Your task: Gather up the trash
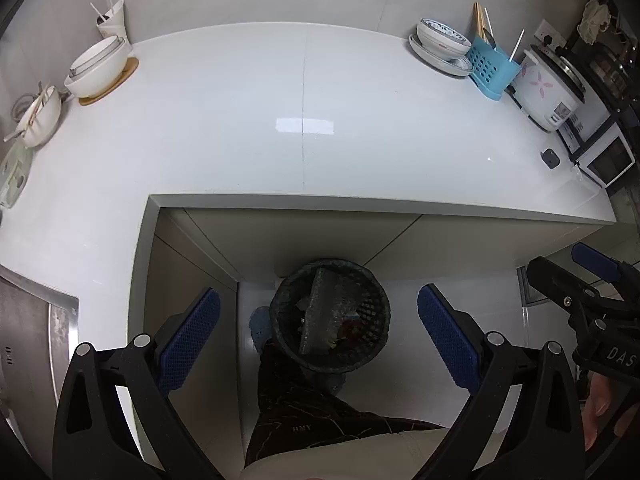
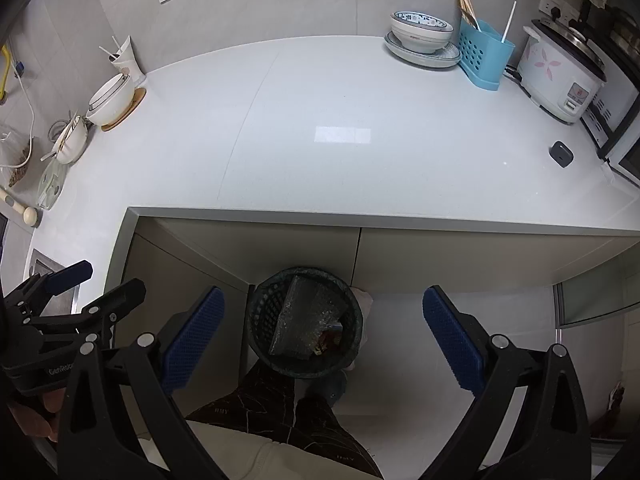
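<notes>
A: Left wrist view first. Where does the trash sit relative to the jaws?

B: The left gripper (image 1: 318,330) is spread wide and holds nothing. The waste basket (image 1: 330,316) lies between its blue pads (image 1: 192,336), below and ahead on the floor, under the countertop (image 1: 280,128) edge. A grey padded sheet (image 1: 326,308) stands in it, long axis running away from the jaws, almost along the fingers. The right gripper (image 1: 592,280) hangs off to the right side, apart.

A: And from the right wrist view?

B: The right gripper (image 2: 324,332), also wide and empty, has the basket (image 2: 306,322) left of its centre line, nearer the left pad (image 2: 194,334). The sheet (image 2: 296,320) tilts slightly across the fingers here. The left gripper (image 2: 68,292) shows at far left.

A: So which is better placed?

B: I'd judge the left: the basket is centred in its gap. No loose trash shows on the counter, so the collecting looks largely done.
</notes>
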The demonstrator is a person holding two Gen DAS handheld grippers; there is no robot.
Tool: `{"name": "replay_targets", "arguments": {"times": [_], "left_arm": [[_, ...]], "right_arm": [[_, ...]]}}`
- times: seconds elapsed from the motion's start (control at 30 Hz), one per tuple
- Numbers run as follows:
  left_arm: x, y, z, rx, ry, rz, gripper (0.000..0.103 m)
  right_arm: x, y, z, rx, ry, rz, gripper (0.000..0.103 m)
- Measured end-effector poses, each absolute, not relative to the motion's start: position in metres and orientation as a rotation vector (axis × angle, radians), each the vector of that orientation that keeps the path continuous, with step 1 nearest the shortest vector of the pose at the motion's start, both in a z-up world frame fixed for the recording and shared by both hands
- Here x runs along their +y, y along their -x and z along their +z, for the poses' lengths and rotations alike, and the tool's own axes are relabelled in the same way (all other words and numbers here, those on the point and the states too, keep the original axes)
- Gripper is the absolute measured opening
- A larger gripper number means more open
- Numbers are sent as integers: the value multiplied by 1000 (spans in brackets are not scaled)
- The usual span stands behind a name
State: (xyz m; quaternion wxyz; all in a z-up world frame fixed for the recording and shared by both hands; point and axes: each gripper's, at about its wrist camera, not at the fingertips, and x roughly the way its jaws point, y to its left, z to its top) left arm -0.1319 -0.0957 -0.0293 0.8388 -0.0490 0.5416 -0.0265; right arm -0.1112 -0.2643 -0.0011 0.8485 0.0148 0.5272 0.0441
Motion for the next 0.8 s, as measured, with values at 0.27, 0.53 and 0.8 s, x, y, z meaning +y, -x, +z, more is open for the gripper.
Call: {"name": "replay_targets", "arguments": {"times": [0.27,0.53,0.8], "left_arm": [[-97,132,-28,1141,99,-58,97],[-96,131,-26,1129,103,-43,97],[-98,132,-25,1127,90,-25,97]], "right_arm": [[-266,112,-1,1105,-27,94,95],[-265,113,-1,1105,-26,92,95],[-265,113,-1,1102,-22,101,95]]}}
